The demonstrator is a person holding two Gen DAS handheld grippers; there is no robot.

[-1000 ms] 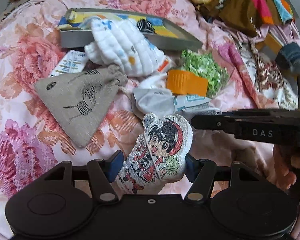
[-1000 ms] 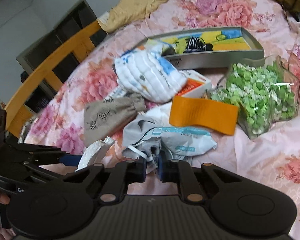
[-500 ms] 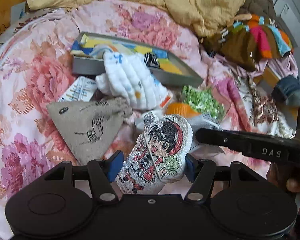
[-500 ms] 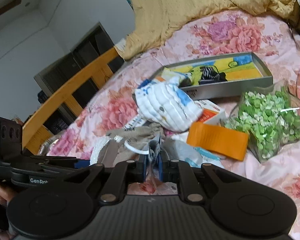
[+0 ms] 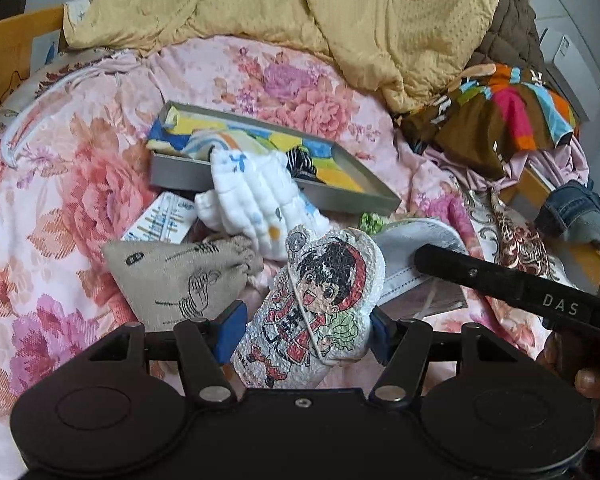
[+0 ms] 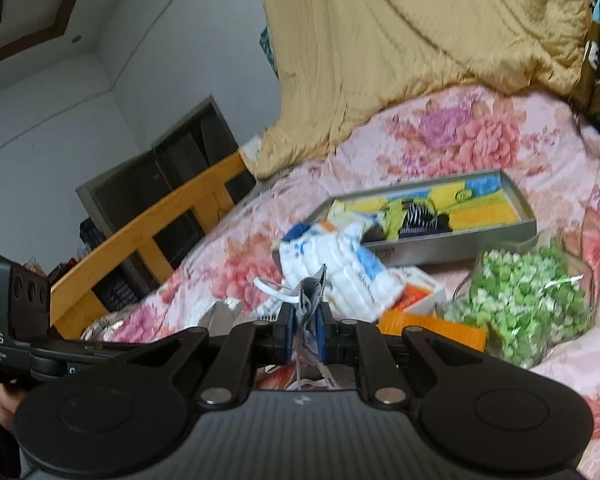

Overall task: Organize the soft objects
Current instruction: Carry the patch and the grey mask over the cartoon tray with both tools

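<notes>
left claw (image 5: 302,330): i pinch the cartoon pouch (image 5: 314,304)
right claw (image 6: 303,334): i pinch a face mask (image 6: 310,300)
left: heap at 12 o'clock, outside the tray (image 5: 172,168)

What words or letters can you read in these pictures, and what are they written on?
"DAS": white letters on the black arm of the right gripper, seen in the left wrist view.
"DAS": on the side of the left gripper in the right wrist view; the smaller lines under it are too blurred to read.
Printing on the face mask pack, the flat card and the cartoon pouch: too small to read.
</notes>
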